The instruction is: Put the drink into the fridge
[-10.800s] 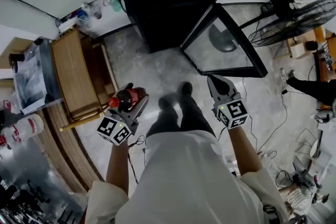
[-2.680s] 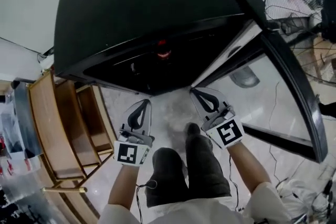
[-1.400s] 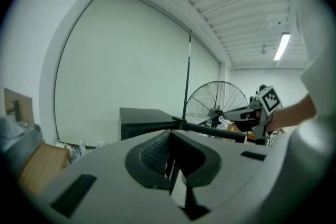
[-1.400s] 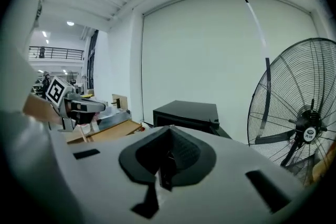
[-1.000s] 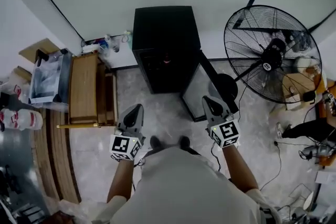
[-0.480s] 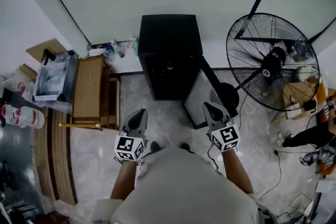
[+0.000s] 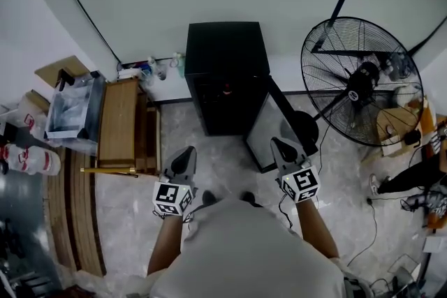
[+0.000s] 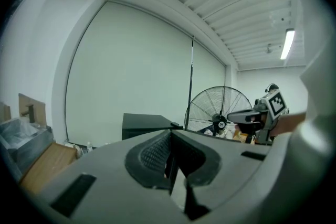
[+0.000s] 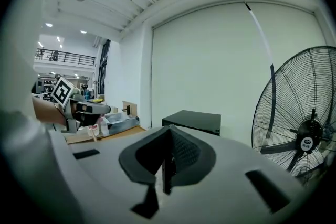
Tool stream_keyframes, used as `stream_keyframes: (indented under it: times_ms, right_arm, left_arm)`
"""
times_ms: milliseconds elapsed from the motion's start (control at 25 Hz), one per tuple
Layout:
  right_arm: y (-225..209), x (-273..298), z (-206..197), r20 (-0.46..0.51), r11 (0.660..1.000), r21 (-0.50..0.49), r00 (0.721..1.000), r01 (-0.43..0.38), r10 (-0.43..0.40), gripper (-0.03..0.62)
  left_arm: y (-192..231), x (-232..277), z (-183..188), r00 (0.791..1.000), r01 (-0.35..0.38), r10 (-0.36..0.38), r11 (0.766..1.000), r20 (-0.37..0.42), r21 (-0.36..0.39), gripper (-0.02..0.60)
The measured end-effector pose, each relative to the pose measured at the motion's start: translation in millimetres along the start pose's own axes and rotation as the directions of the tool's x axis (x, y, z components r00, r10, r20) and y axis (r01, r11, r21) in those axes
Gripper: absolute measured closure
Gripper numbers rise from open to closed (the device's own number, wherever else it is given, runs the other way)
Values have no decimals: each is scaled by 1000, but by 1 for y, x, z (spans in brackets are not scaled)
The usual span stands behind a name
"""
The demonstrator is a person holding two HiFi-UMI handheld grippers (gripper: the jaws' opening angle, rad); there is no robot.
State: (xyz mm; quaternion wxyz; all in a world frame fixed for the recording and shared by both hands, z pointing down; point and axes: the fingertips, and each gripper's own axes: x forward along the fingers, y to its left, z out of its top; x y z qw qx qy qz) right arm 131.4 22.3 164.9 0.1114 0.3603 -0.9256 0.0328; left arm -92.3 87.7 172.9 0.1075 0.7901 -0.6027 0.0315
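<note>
The black fridge (image 7: pixel 225 73) stands against the wall, and its glass door (image 7: pixel 269 125) hangs open to the right. A small red spot (image 7: pixel 227 88) shows in the dark opening; the drink cannot be made out beyond that. I stand well back from the fridge. My left gripper (image 7: pixel 186 152) and my right gripper (image 7: pixel 280 144) are held in front of my body, pointing at the fridge, both shut with nothing between the pads. The left gripper view shows shut jaws, the fridge (image 8: pixel 144 124) and the right gripper (image 8: pixel 252 115). The right gripper view shows the fridge (image 9: pixel 191 120).
A large floor fan (image 7: pixel 360 80) stands right of the fridge, its base behind the open door. A wooden bench (image 7: pixel 119 122) and a clear plastic bin (image 7: pixel 70 105) are on the left. Small bottles (image 7: pixel 154 68) sit by the wall. Cables lie on the floor at right.
The left gripper held the cola bottle earlier; both grippers are empty now. Over the last second I have backed off slightly from the fridge, and the grippers stay shut.
</note>
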Motion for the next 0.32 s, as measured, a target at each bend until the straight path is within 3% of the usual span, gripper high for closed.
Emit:
stream_keyframes:
  times_ms: [320]
  right_arm:
    - [18, -21, -7, 12, 1000, -5, 1000, 23, -23, 597]
  left_arm:
    - [-10, -24, -11, 1000, 29, -29, 1000, 6, 10, 572]
